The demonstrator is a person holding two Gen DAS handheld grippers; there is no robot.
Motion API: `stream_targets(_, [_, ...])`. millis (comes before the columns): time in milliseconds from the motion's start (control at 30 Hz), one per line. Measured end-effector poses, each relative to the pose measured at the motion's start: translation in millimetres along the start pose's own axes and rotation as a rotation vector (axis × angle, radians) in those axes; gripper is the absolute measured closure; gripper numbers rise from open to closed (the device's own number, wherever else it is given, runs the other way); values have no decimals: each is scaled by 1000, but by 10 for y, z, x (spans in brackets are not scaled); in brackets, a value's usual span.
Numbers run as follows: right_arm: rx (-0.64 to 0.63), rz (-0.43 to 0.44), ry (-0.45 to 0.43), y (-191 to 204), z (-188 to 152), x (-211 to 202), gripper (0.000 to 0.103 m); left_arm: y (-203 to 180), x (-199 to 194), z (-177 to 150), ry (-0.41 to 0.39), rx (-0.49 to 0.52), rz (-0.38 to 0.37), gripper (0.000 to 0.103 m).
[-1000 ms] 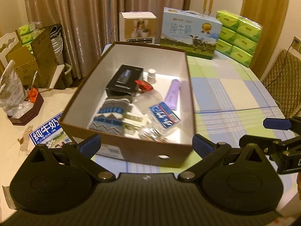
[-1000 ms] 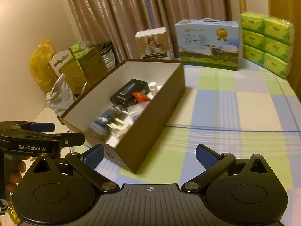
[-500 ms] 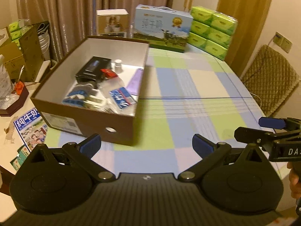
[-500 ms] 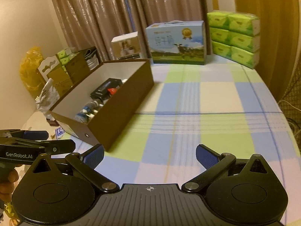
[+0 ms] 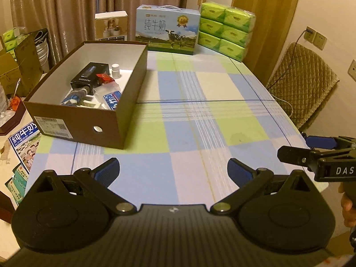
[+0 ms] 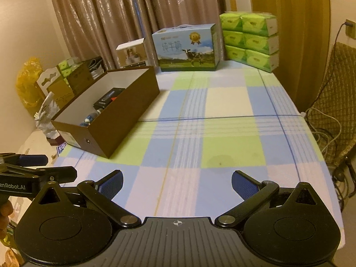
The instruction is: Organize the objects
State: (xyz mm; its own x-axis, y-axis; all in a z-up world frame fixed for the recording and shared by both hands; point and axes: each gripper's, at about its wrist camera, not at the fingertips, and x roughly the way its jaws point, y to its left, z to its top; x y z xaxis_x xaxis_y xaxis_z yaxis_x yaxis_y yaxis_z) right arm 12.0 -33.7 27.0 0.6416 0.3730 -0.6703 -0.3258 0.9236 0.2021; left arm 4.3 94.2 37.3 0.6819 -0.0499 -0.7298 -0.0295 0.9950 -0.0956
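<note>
Holding nothing, the left gripper (image 5: 173, 170) and right gripper (image 6: 176, 182) both gape wide; keep them low and steady, away from the brown box (image 5: 89, 120).

- Light: warm, yellowish indoor light, moderately dim; source itself out of frame.
- Glare: vertical sheen on the curtains (image 5: 66, 11); bright patch on the white inner floor of the brown box (image 5: 124, 75).
- Shadows: soft, dark band on the counter (image 5: 200, 102) beside the box; inner walls shaded.
- Distortion: strong fisheye bending at edges; dark vignette in corners.
- Focus: centre fairly sharp; small print and box contents soft; slight grain.
</note>
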Motion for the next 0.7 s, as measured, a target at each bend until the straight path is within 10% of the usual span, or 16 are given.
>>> stream_targets(700, [-29, -1, 7, -63, -252, -246, 2, -209, -247, -312, -1, -1, 20, 1])
